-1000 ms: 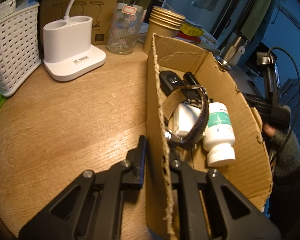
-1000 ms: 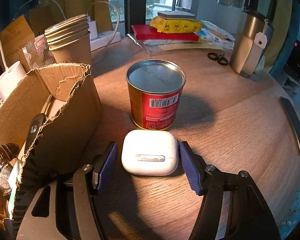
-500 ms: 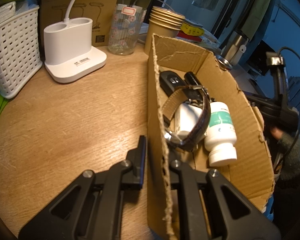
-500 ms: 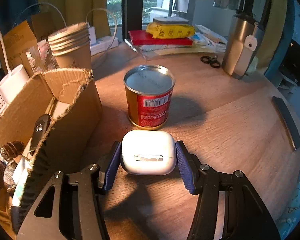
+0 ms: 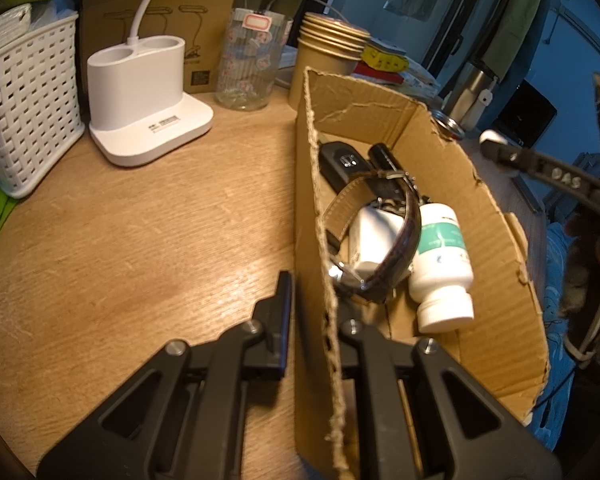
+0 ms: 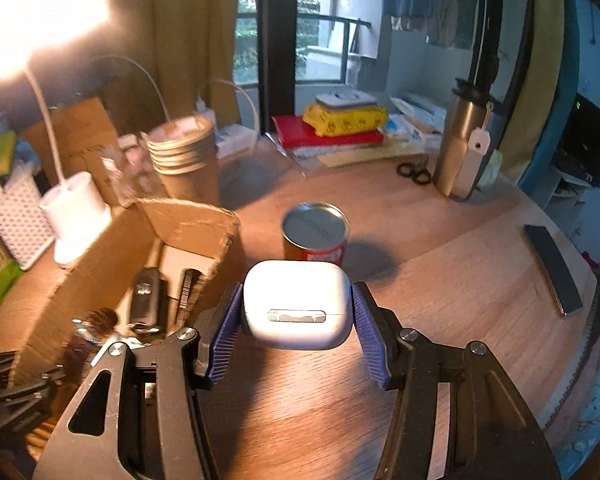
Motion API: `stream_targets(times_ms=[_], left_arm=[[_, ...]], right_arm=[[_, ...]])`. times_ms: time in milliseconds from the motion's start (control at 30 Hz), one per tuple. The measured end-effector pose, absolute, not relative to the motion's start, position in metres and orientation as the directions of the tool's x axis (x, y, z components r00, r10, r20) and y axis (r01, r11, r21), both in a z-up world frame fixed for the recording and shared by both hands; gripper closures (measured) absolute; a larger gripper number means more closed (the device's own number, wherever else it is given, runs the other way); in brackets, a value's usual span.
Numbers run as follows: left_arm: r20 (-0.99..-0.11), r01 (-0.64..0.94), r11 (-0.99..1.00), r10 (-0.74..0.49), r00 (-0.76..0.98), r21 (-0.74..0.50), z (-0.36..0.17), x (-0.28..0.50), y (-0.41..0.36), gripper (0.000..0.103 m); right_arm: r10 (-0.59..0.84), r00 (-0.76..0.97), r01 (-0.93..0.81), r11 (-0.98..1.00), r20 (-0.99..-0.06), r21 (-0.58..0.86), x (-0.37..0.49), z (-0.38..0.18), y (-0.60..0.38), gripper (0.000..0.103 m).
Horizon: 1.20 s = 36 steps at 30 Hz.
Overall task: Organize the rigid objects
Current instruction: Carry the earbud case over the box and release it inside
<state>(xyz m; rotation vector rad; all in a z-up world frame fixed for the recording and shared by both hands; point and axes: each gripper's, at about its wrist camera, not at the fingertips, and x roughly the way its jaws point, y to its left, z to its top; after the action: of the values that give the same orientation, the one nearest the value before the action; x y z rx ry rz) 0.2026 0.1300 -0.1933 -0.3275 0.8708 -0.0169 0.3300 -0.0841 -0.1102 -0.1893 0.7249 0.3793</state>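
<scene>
My right gripper is shut on a white earbuds case and holds it above the wooden table, just right of the cardboard box. My left gripper is shut on the near wall of the cardboard box, one finger outside and one inside. The box holds a brown-strap watch, a white pill bottle, a white charger and black devices. The right gripper also shows at the right edge of the left wrist view.
A red tin can stands behind the case. Stacked paper cups, a white lamp base, a white basket, a glass jar, a steel flask, scissors and a dark bar stand around.
My right gripper closed on the earbuds case and lifted it off the table, up and back from the can. My left gripper kept its grip on the box wall.
</scene>
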Motion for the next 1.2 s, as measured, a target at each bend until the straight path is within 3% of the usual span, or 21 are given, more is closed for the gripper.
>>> stream_targets(times_ms=[433, 700, 1200], left_arm=[[-0.748, -0.117, 0.950, -0.148, 0.647, -0.290, -0.193, 0.202, 0.129, 0.093], [-0.747, -0.115, 0.949, -0.152, 0.647, -0.293, -0.194, 0.202, 0.128, 0.093], [-0.747, -0.111, 0.949, -0.156, 0.646, -0.294, -0.194, 0.203, 0.127, 0.093]], right_arm=[[0.379, 0.688, -0.539, 0.838, -0.618, -0.086, 0.284, -0.072, -0.042, 0.046], [0.437, 0.593, -0.627, 0.778, -0.676, -0.046, 0.273, -0.091, -0.011, 0.046], [0.394, 0.524, -0.624, 0.781, -0.755, -0.026, 0.292, -0.133, 0.012, 0.046]])
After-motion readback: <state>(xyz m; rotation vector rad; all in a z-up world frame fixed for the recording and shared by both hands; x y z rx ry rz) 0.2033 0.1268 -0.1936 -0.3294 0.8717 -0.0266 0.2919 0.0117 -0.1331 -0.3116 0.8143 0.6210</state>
